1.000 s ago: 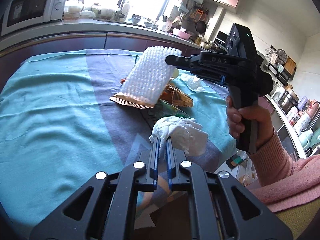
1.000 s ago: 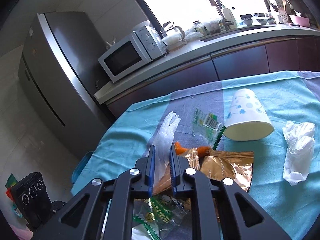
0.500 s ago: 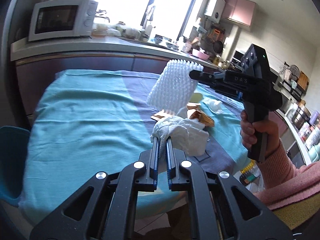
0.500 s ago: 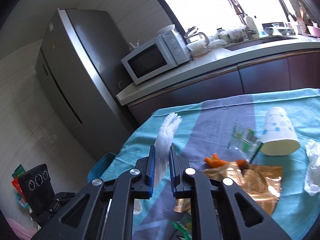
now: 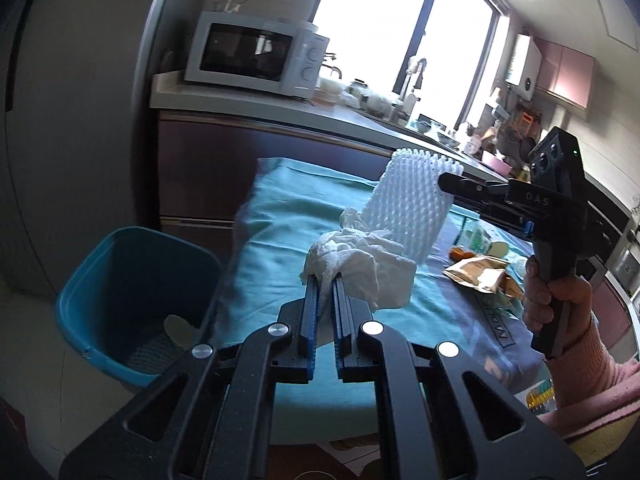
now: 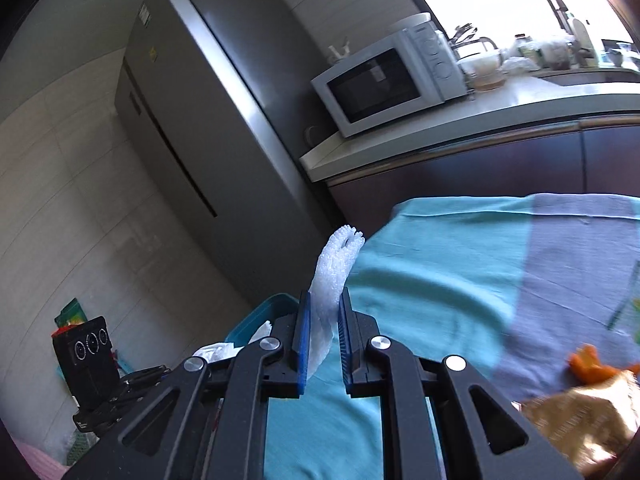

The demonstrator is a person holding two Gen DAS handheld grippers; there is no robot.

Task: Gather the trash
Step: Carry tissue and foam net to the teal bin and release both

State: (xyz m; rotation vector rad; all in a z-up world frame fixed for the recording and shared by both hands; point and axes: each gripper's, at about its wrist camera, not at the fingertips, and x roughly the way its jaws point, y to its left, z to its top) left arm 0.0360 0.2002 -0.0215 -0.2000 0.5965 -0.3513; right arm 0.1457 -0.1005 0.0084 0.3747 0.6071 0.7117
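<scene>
Table (image 5: 288,216) under teal cloth with a grey-purple band (image 6: 580,248), in a kitchen. Fridge (image 6: 208,92) at left, microwave (image 5: 256,52) on the counter (image 6: 460,128), bright window (image 5: 384,28) behind. Blue bin (image 5: 120,280) on the floor just beside the table's left edge, some scraps at its bottom.

Left gripper (image 5: 325,280) clamped on a crumpled tissue (image 5: 360,264), held above the table near that edge. Right gripper (image 6: 325,304) pinches a white foam net (image 5: 412,208), upright, just behind the tissue in the left view; the bin rim shows below it in the right view.

On the cloth at right: gold wrapper (image 5: 480,276), orange peel (image 6: 588,364), green-printed wrapper (image 5: 476,240). The right gripper's body hides part of them.
</scene>
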